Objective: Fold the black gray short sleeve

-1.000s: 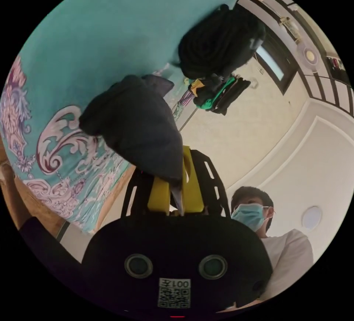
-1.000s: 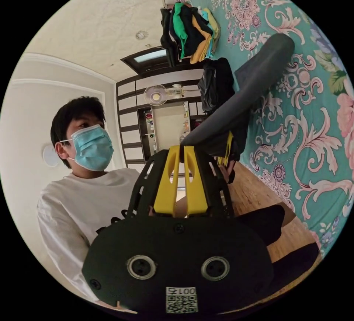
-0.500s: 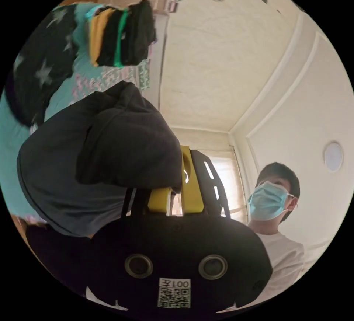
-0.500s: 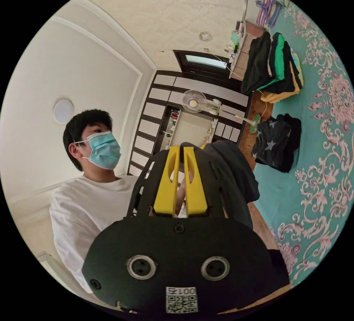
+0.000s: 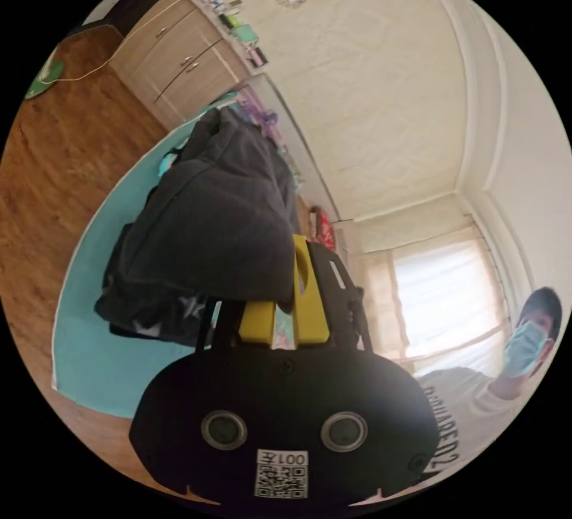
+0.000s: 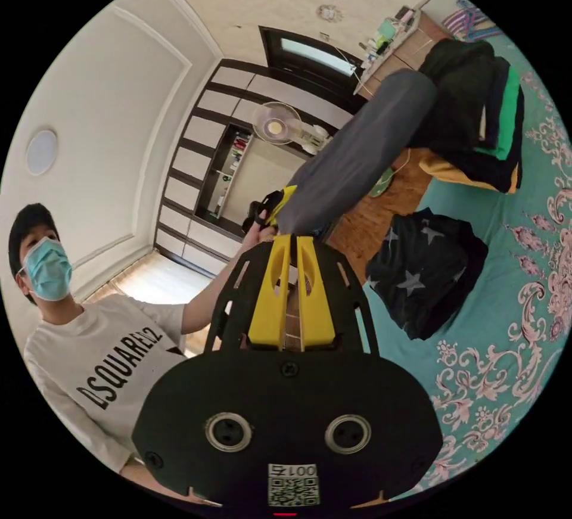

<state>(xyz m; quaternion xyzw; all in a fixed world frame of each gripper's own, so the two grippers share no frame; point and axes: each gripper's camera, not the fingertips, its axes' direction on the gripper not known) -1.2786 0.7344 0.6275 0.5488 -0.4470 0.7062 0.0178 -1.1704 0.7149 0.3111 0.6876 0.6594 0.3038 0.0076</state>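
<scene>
While my left gripper (image 5: 285, 286) hangs in the air, its yellow jaws are clamped on a fold of the dark gray short sleeve shirt (image 5: 217, 227), which bunches over the left-hand jaw and spreads out ahead of the fingertips. Beyond that bundle, farther from the tips, I see the teal bedspread (image 5: 83, 334), with a black star-print garment (image 5: 152, 313) showing just under the shirt's lower edge. Wooden floor (image 5: 53, 161) and a wooden dresser (image 5: 179, 63) sit beyond the cloth on the left-hand side.

My right gripper (image 6: 291, 245) has its two jaws drawn close together with a narrow slit between them; nothing sits between them. Just past its tips I see the left gripper (image 6: 275, 204) again, gripped by the person's hand (image 6: 253, 233), with the shirt (image 6: 357, 155) stretching away from it as a long gray roll toward a stack of folded clothes (image 6: 476, 120). The black star-print garment (image 6: 426, 277) lies on the bedspread (image 6: 506, 358) to the right of my fingertips, apart from the stack. A standing fan (image 6: 277, 126) is far ahead of the tips.
</scene>
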